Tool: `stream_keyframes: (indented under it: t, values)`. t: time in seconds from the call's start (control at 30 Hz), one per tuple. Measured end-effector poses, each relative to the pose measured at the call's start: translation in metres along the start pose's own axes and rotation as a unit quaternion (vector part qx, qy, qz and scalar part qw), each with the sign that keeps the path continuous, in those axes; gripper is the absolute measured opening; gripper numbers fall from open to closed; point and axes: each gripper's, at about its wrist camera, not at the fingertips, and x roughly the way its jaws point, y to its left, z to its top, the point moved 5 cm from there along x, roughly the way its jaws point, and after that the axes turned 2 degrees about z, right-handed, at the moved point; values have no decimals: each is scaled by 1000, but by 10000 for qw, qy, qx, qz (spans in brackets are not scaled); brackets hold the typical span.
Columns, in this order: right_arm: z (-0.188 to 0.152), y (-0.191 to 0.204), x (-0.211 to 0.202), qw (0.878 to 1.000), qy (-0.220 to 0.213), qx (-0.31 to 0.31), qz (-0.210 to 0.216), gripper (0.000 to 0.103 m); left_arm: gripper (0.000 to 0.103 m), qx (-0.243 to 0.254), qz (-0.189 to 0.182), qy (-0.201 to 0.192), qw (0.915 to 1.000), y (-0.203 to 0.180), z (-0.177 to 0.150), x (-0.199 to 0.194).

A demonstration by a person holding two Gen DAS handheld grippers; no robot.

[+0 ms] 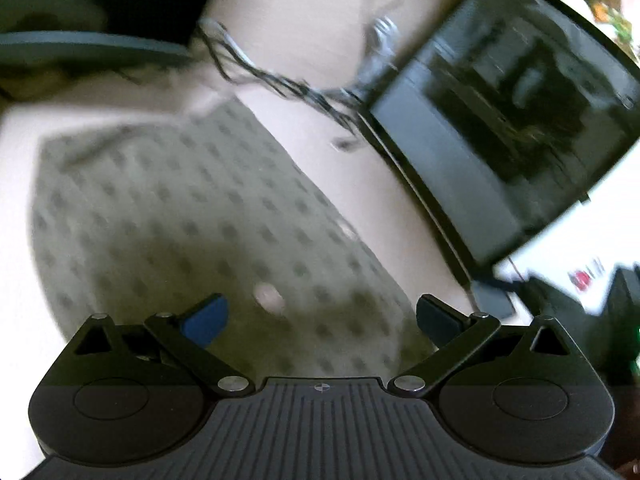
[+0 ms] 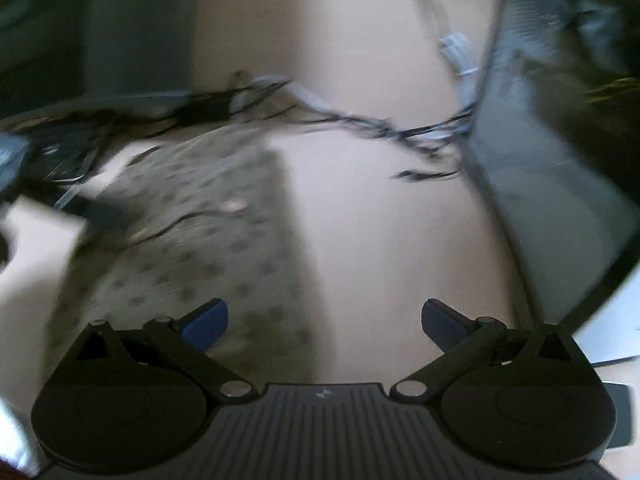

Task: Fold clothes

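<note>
Seems partly done: the spotted garment [image 1: 172, 216] lies flat on the pale worktop [image 1: 360, 184] with straight edges and a squared outline, probably folded at least 1 time already. Hard to say how many folds remain, because of motion blur in both views. No second garment visible, and no finished pile.

Left gripper [image 1: 320, 320] above the near edge of the garment, fingers spread wide apart, nothing between them. Right gripper [image 2: 324, 322] also with fingers spread wide and empty, half over the right edge of the same garment [image 2: 208, 240] and half over bare worktop [image 2: 400, 240].

No basket, box or drawer for clothes to see, so nothing to report inside any container. Beyond the garment only a tangle of cables [image 1: 280, 80] and a dark monitor [image 1: 520, 120] standing on the worktop, near the cloth but not touching it.
</note>
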Motion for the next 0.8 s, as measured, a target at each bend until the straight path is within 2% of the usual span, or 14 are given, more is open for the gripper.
stream_keyframes:
  t: [0.07, 0.13, 0.27, 0.37, 0.47, 0.63, 0.8]
  values:
    - [-10, -1, 12, 9990, 275, -92, -341, 103, 94, 246, 343, 184, 9989, 2, -9, 13]
    - [-21, 7, 18, 9972, 317, -294, -605, 103, 96, 473, 523, 219, 9973, 2, -13, 21]
    - [-31, 18, 18, 9935, 283, -358, -1044, 103, 100, 644, 451, 151, 9968, 0, -15, 21]
    - [-32, 18, 17, 9918, 373, -140, -1212, 103, 100, 678, 372, 63, 9970, 2, -19, 19]
    - [-33, 22, 14, 9905, 392, -215, -1300, 103, 101, 646, 331, 42, 9974, 4, -21, 17]
    - [-25, 25, 8, 9910, 432, -393, -1205, 103, 101, 574, 236, 17, 9981, 9, -23, 15]
    - [-7, 21, -13, 9981, -27, -26, -618, 103, 101, 391, 152, -74, 9991, 12, -24, 13]
